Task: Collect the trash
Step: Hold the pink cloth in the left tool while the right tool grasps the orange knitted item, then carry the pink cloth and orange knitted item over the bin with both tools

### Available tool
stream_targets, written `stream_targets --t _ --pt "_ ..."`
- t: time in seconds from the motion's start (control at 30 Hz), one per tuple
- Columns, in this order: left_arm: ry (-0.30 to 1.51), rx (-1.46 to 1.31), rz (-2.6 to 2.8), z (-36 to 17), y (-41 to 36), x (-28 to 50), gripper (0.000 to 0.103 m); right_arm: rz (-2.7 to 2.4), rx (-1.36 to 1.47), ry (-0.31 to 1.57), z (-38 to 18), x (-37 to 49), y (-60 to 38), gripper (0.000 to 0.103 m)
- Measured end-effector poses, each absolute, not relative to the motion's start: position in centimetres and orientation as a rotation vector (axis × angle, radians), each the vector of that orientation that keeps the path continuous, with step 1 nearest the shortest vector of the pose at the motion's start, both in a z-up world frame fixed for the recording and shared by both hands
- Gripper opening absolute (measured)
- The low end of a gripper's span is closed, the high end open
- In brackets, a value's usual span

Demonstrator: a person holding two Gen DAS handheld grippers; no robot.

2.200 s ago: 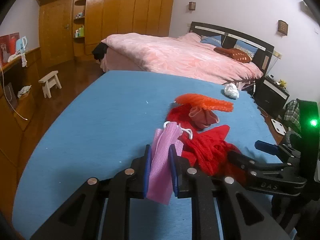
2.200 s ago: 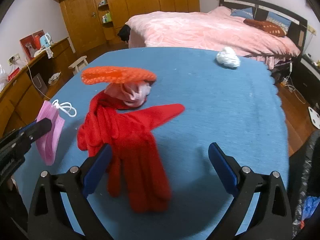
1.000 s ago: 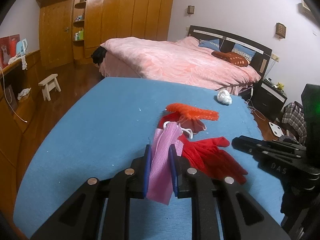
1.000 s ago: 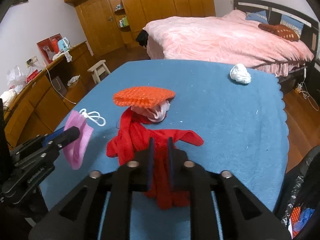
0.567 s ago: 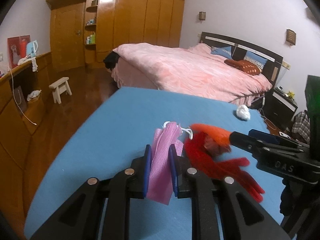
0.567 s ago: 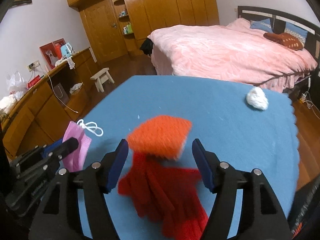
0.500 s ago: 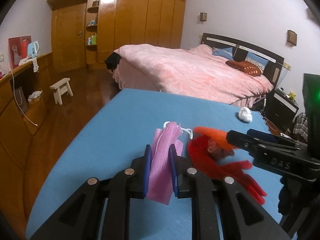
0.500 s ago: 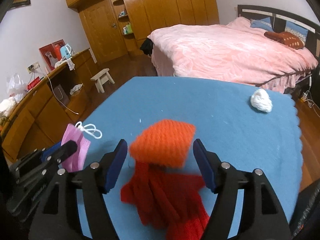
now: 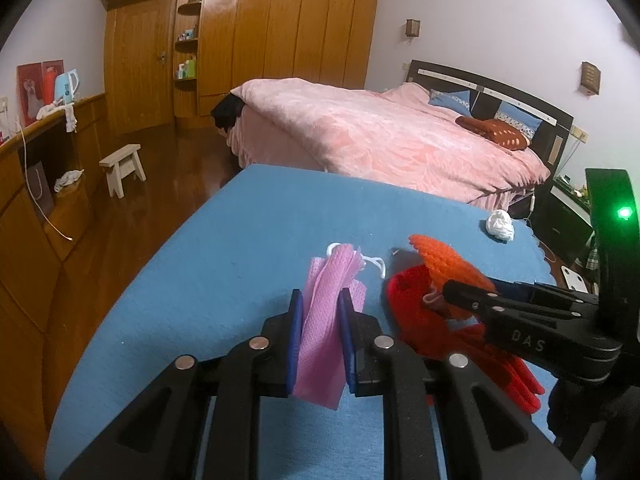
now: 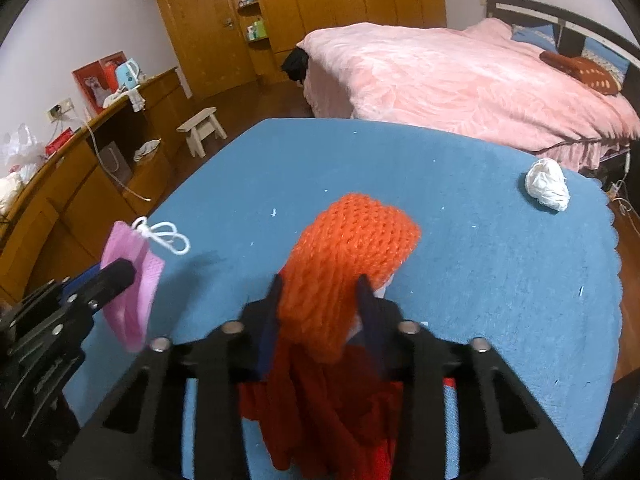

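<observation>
A bed [image 9: 392, 140] under a pink quilt stands beyond the blue-covered table [image 9: 248, 240]. A wooden wardrobe [image 9: 280, 40] fills the far wall, with a small pale stool [image 9: 122, 168] on the dark wooden floor near a sideboard [image 10: 92, 168].

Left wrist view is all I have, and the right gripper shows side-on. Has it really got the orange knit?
Observer: Yes. The right gripper has just been closing, and it squeezes the knit from both sides.
Operator: Is the red cloth caught too?
Observer: The red cloth hangs below the knit, but whether it is pinched is hidden.
Operator: Does my mask hang free?
Observer: Seen side-on, the mask dangles from the left gripper, apparently clear of the blue cover.
</observation>
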State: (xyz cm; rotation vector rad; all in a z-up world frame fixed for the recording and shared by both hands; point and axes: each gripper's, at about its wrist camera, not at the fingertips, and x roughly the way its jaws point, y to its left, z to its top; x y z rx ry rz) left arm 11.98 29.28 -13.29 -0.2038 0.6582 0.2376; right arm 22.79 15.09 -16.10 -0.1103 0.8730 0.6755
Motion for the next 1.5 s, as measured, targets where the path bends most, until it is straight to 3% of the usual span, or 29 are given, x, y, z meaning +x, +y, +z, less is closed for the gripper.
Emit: stream_targets --t 0.13,0.77,1.5 --pt "0.658 -0.201 0.232 -13.1 29.1 12.1 0.018 0.704 -0.117 0.869 -15.8 22.2 14.7 0.021" --pt "0.618 -0.173 0.165 -9.8 25.0 11.3 0.018 0.732 -0.037 0.746 -9.5 18.4 9.5 0.021" --pt "0.578 -0.127 -0.042 -6.2 13.1 11.2 0.018 0.555 0.007 0.663 -5.3 13.5 -4.4 0.021"
